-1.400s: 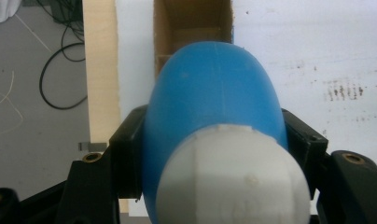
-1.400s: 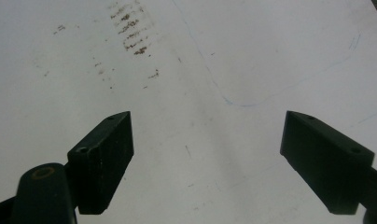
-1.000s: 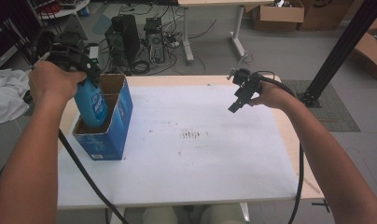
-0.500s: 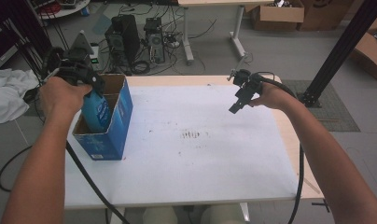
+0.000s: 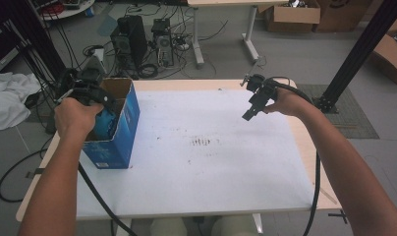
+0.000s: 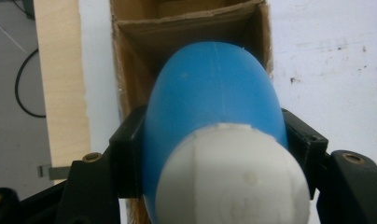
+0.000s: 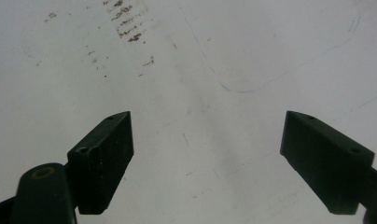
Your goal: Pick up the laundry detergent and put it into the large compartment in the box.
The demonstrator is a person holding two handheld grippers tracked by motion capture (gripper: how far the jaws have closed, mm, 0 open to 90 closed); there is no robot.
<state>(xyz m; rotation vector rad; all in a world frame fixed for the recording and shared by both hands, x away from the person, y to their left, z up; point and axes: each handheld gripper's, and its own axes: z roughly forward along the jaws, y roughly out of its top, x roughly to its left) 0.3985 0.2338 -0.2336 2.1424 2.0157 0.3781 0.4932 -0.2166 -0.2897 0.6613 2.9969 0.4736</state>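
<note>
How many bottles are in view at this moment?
1: a blue bottle with a white cap, clamped by the left gripper inside the blue cardboard box at the table's left. Others may sit hidden in the box.

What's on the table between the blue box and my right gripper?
Nothing stands there. In the high view the white sheet between the box and the right gripper is bare apart from small dark marks near its middle.

1. The lower body of the blue bottle (image 5: pixel 106 123) is concealed inside the blue carton (image 5: pixel 119 132) and behind the left hand (image 5: pixel 76 115) in the high view.
2. The bottle's white cap (image 6: pixel 233 179) is cut off by the bottom edge of the left gripper view.
3. The carton's printing is too small to be read.
</note>
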